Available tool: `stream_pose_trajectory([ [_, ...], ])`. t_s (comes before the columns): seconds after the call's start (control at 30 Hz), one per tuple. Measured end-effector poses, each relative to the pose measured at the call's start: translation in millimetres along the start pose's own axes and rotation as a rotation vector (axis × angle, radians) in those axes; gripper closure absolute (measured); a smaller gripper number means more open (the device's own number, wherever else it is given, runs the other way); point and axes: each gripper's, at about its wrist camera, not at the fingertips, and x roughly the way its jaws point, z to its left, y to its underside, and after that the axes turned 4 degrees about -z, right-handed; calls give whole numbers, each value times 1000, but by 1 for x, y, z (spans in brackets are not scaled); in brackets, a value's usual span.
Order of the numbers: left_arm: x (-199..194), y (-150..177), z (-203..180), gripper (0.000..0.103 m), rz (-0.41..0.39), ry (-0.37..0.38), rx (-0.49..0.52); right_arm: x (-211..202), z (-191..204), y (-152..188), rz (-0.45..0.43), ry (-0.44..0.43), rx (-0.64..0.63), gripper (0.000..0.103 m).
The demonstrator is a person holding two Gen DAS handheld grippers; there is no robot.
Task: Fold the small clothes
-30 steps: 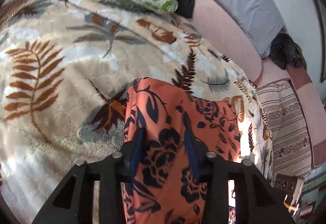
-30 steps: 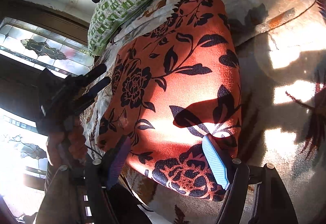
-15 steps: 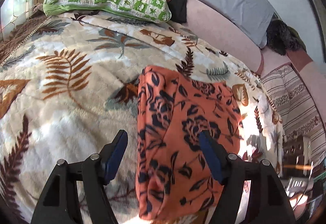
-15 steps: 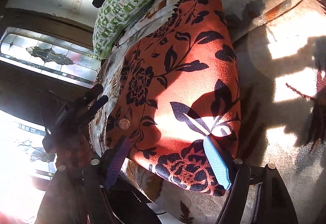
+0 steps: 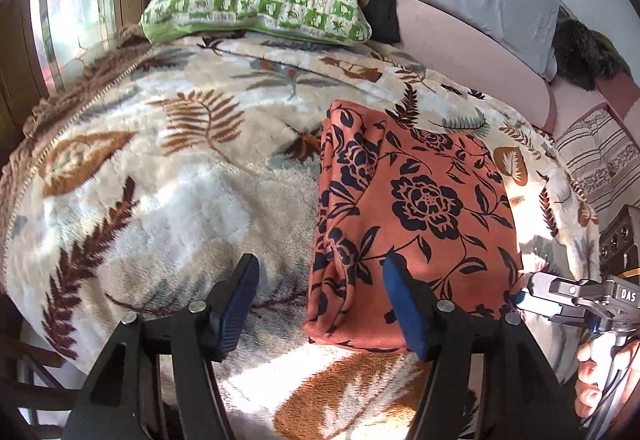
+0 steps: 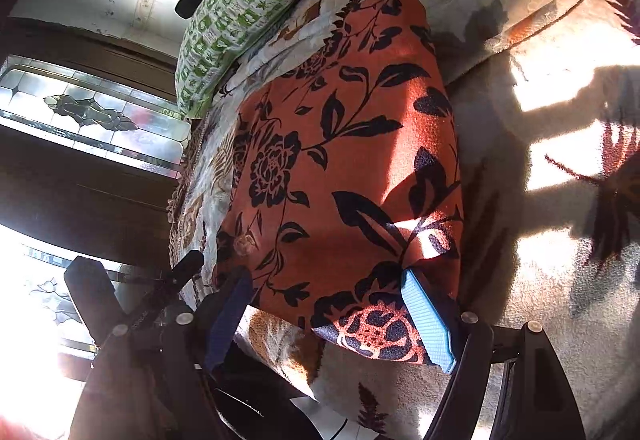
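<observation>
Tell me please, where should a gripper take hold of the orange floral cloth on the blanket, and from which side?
Probably the near hem of the orange floral cloth, approached from the near side, low over the leaf-print blanket. The cloth lies flat and folded, so only its edges offer a lip. The left gripper and right gripper stand open at that hem already.

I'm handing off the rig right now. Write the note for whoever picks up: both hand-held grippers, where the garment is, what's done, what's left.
Left hand-held gripper: open, holding nothing, its fingers straddling the near left edge of the orange floral garment.
Right hand-held gripper: open, at the garment's near right corner, not clamped.
Garment: lies folded in a rough rectangle on the leaf-print blanket, its left edge bunched into ridges.
Done: at least one fold is laid down.
Left: probably smooth the bunched edge and judge whether one more fold is needed.
</observation>
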Motion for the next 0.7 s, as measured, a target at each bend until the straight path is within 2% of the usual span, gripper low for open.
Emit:
stream_pose_trajectory([
  [0.1,-8,-2,-7,34,-23,-56,50,-6,3,2,-10,7,-4,23],
  [0.23,-16,-6,-13,32,-55,-93,85,-17,7,5,-38,12,-12,22],
  [0.6,-16,-5,-25,30,-37,-102,101,-38,-4,15,-76,10,9,21],
  [0.7,-14,-5,-20,27,-29,-66,81,-41,-9,16,-84,9,22,21],
])
